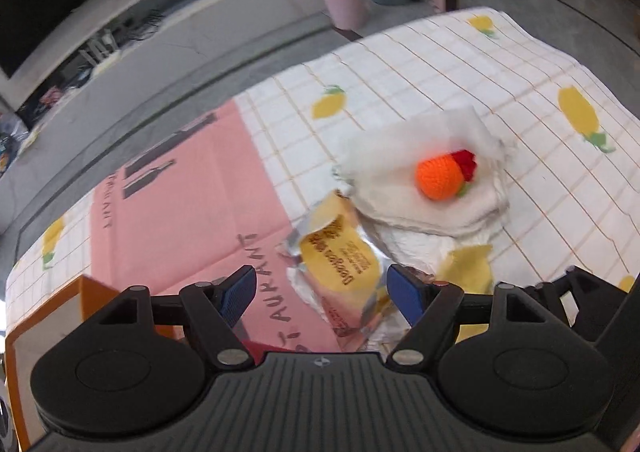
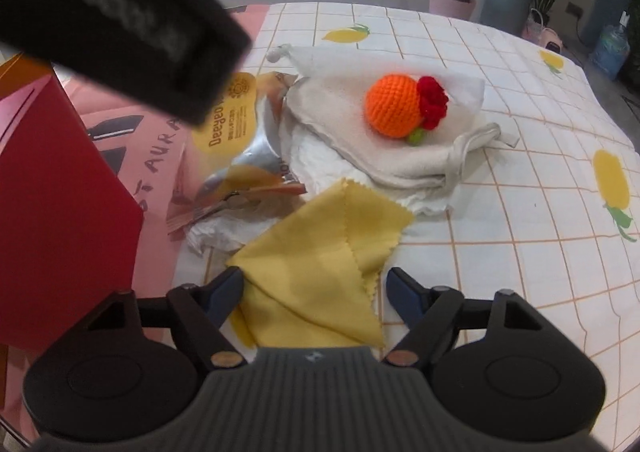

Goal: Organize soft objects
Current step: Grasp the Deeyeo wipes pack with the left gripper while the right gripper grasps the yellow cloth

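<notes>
A crocheted orange ball (image 1: 440,176) (image 2: 394,106) with a red flower rests on a folded cream towel (image 1: 420,208) (image 2: 340,124). Crumpled white paper (image 2: 320,168) lies under the towel. A yellow and silver snack packet (image 1: 340,264) (image 2: 232,116) lies to their left. My left gripper (image 1: 322,294) is open just above it, the packet between its blue pads without touching them. A yellow cloth (image 2: 320,244) (image 1: 468,268) lies folded at the near side. My right gripper (image 2: 314,292) is open over the cloth, which lies between its fingers.
The table wears a white lemon-print cloth (image 1: 440,64) with a pink placemat (image 1: 180,192) on its left. A red box (image 2: 60,192) with orange edges stands at the near left. The left gripper's black body (image 2: 120,20) blocks the right view's upper left. Pink and grey bins (image 1: 346,0) stand on the floor beyond.
</notes>
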Demonstrator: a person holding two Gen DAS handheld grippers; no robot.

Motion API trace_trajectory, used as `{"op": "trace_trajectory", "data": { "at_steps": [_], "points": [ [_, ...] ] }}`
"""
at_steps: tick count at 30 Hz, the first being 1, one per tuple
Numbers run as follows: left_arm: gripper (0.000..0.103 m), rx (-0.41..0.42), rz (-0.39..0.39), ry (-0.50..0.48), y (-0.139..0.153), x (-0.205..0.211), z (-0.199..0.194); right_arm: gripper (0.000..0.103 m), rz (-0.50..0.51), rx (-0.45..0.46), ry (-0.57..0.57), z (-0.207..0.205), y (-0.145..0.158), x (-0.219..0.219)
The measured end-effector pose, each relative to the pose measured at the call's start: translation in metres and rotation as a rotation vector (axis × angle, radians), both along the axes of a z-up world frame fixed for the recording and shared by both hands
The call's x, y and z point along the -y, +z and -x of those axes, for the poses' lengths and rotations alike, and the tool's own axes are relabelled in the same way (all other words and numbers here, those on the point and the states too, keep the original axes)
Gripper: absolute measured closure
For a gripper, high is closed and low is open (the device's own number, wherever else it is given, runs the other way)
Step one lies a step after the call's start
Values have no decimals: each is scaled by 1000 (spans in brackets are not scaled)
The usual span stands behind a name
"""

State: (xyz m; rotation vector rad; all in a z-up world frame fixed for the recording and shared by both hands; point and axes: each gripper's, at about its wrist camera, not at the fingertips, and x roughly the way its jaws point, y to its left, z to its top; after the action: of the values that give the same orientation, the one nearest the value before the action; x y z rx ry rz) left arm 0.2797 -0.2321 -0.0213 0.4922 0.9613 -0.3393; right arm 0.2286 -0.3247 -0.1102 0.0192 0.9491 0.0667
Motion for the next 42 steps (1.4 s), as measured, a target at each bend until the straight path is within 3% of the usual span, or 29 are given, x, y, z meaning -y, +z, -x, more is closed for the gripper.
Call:
{"op": "trace_trajectory", "data": {
  "at_steps": [6,8,10,14,19,27,29,30,38,42],
  "points": [
    [15,-52,-62,-98,-9,18,-11,65,13,-2,7,3,4,10],
    [15,-60,-107,-98,-16,24,-17,86,14,-18,-35,3,6,16],
    [15,-68,-133,-80,-23,26,-23,93,-11,-35,-69,2,6,26],
    [12,-87,-130,-42,-38,30,-35,94,-29,-50,-130,0,6,45],
    [11,-185,-3,88,-48,25,-56,94,-41,-47,-138,-1,5,51],
    [12,-183,-35,137,-65,30,-63,94,-53,-45,-143,2,6,53],
    [28,-179,-50,121,-64,32,-62,94,-60,-44,-173,2,6,58],
    [31,-169,-57,123,-63,31,-61,94,-65,-44,-182,2,6,59],
    [78,-185,23,66,-43,21,-49,94,-69,-66,-193,4,6,72],
    [82,-183,10,37,-37,21,-36,94,-92,-97,-192,10,7,84]
  ]
}}
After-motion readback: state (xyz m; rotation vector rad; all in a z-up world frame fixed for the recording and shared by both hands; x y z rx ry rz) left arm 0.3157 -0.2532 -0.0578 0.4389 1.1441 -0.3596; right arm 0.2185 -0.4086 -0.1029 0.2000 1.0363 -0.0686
